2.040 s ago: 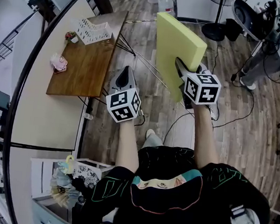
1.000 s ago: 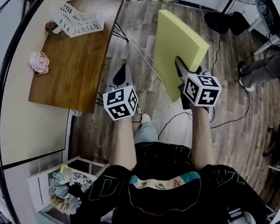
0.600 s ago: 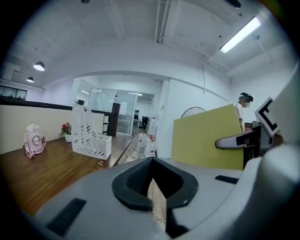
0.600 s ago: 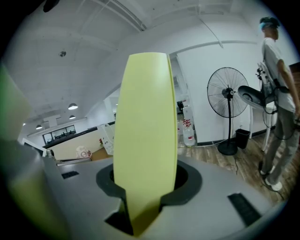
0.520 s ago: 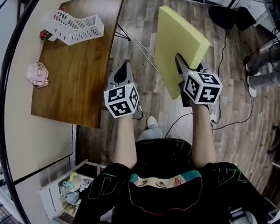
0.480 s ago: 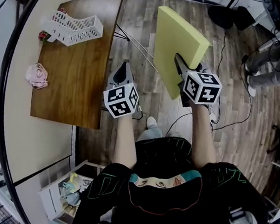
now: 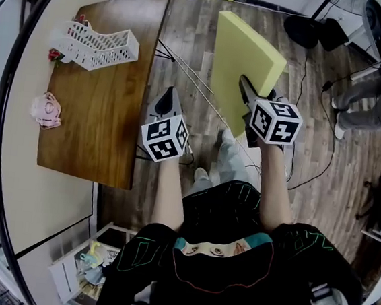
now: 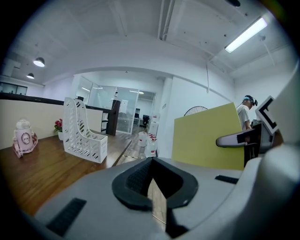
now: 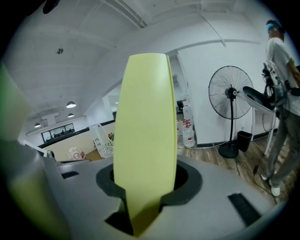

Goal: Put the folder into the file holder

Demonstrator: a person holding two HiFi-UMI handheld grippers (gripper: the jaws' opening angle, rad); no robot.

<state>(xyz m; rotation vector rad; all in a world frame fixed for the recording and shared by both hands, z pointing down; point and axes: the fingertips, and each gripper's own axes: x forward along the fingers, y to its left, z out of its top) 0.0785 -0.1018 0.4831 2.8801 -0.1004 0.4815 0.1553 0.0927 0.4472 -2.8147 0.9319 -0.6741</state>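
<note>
One step in hand — carrying: right gripper [image 7: 249,95] clamps the yellow folder [image 7: 244,56]; left gripper [image 7: 168,104] closed, empty. Next, swing left to the file holder [image 7: 98,37] — far on the table [image 7: 106,119].

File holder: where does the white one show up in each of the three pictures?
Head view: file holder at upper left, on the table.
Left gripper view: file holder left of centre.
Right gripper view: small, left of middle.
Shared landmark: yellow folder, to the holder's right in every view.

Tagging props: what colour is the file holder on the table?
White, with lattice walls: file holder. Shows best in the left gripper view.
</note>
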